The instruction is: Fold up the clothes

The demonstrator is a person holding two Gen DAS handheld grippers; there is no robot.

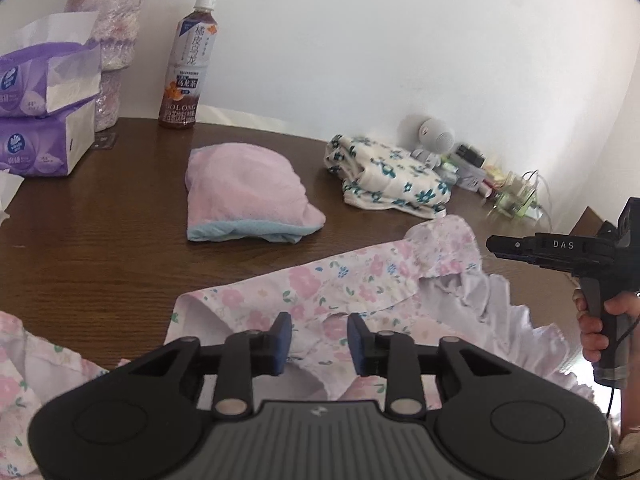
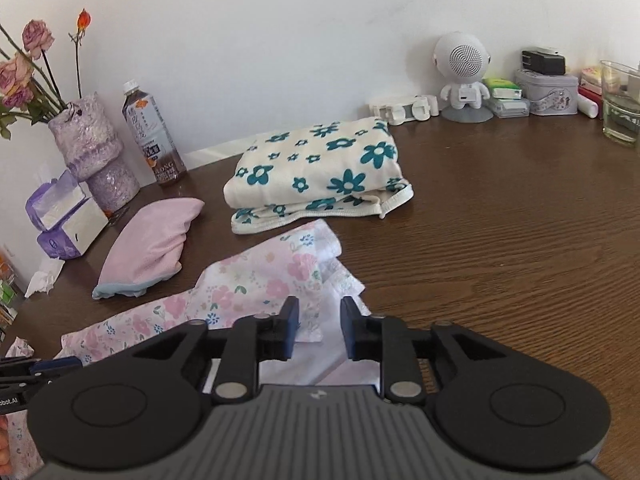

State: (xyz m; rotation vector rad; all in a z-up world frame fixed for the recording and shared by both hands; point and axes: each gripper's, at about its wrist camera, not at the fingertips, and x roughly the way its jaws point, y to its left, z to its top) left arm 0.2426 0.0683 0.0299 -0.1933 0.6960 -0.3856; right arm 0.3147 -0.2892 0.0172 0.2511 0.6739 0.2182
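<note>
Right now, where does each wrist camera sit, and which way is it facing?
Left wrist: on the left gripper, open, looking over the pink floral garment toward the wall; the right gripper and a hand show at the right edge.
Right wrist: on the right gripper, open, above the same garment's edge, facing the wall; the left gripper shows at the left edge.
Shared: pink towel, teal-flowered cloth, tea bottle.

Garments: three — pink floral cotton dress (image 2: 256,280), folded pink-and-blue cloth (image 2: 150,246), folded cream cloth with teal flowers (image 2: 320,168)
Purple tissue packs (image 1: 44,120): two
Brown tea bottle (image 1: 186,64): one
</note>
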